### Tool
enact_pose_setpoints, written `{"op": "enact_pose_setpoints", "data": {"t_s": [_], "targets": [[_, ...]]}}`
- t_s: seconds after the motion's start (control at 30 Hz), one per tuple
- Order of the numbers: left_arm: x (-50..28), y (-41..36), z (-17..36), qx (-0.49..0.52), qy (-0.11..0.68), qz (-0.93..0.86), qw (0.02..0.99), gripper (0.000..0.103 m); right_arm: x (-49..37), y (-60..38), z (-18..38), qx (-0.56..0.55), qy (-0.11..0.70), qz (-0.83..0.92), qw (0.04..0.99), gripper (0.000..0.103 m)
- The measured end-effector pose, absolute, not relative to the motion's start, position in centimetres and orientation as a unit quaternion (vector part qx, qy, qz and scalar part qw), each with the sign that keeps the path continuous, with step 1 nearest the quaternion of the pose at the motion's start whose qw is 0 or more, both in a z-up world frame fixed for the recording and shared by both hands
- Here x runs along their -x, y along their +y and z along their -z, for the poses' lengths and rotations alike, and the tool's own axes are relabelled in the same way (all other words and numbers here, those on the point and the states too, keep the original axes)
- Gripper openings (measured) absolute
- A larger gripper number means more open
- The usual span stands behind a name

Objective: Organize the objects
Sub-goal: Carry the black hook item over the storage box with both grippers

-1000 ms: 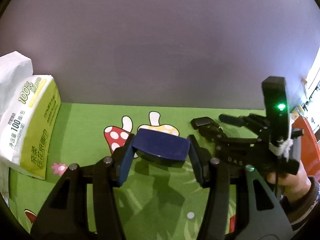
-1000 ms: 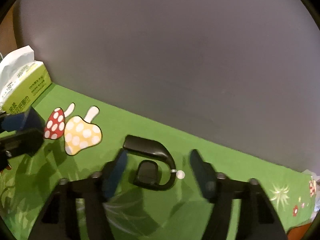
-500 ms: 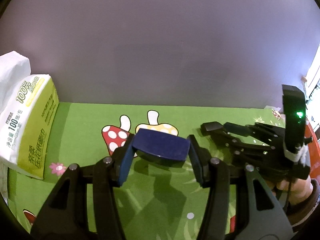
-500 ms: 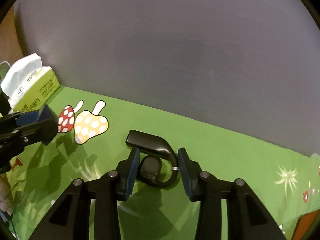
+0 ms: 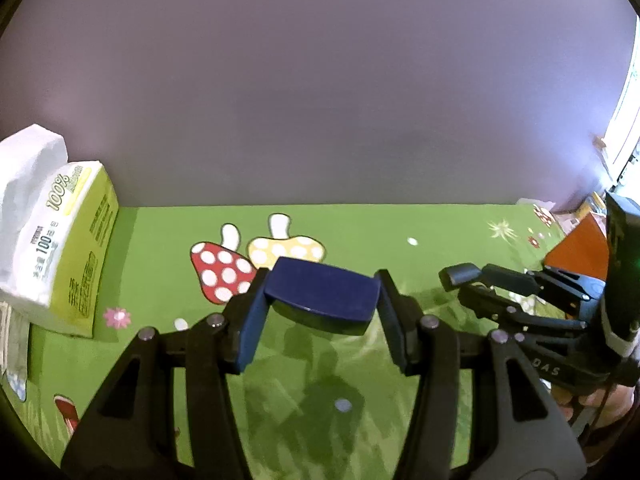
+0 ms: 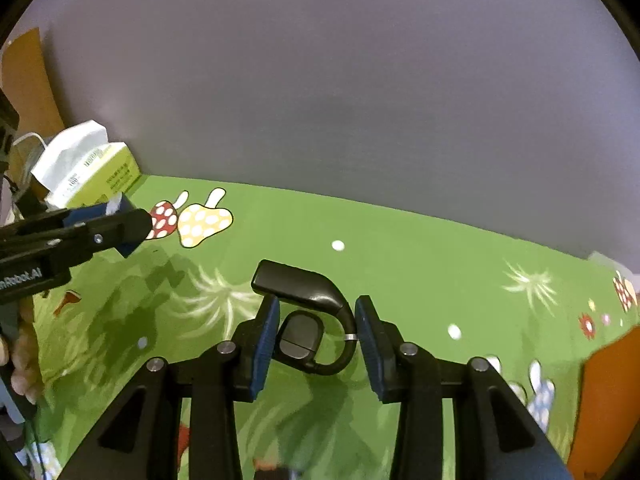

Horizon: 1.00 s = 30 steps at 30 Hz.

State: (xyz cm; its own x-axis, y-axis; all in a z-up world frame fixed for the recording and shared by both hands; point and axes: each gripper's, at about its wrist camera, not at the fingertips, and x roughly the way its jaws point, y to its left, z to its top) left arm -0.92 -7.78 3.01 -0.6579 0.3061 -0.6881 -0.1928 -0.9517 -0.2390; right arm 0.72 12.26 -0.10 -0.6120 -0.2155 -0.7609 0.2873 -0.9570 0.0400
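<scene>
Here the left hand-held gripper (image 5: 322,312) clamps a navy case (image 5: 324,298), the right hand-held gripper (image 6: 316,338) a black earphone (image 6: 308,304); a tissue pack (image 5: 60,248) sits at nine o'clock on the desk (image 5: 400,224).

Our left claw (image 5: 322,312) tilts downward, clamped on a dark blue case (image 5: 323,294) above the green mat (image 5: 160,264). Our right claw (image 6: 316,334), angled down likewise, grips a black earpiece (image 6: 308,300).

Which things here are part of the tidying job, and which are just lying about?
In the job:
- dark blue case, clamped in the left gripper
- black ear-hook earpiece, clamped in the right gripper

Lying about:
- tissue pack at the mat's far left
- green mushroom-print mat
- orange thing at the right edge
</scene>
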Motion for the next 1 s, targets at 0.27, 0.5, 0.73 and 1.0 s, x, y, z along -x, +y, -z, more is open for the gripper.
{"op": "enact_pose_setpoints", "data": {"t_s": [0.27,0.5,0.73,1.0], "targets": [[-2.3,-4.2,-5.4,0.371,-0.057,-0.914,0.157,0.056,-5.1,16.3,-3.9,-0.395,0.029,0.911,0.117,0.04],[-4.5,-0.4,-8.3,0.352,-0.04,-0.916,0.188,0.056,-8.4,19.5,-6.5,-0.376,0.004,0.922,0.093,0.04],[-6.9,3.4,-11.2,0.342,-0.024,-0.913,0.221,0.056,-12.3,24.1,-8.9,-0.357,-0.014,0.932,0.063,0.04],[-9.3,11.0,-13.2,0.328,-0.002,-0.903,0.279,0.056,-17.5,30.4,-11.6,-0.332,-0.036,0.942,0.019,0.04]]}}
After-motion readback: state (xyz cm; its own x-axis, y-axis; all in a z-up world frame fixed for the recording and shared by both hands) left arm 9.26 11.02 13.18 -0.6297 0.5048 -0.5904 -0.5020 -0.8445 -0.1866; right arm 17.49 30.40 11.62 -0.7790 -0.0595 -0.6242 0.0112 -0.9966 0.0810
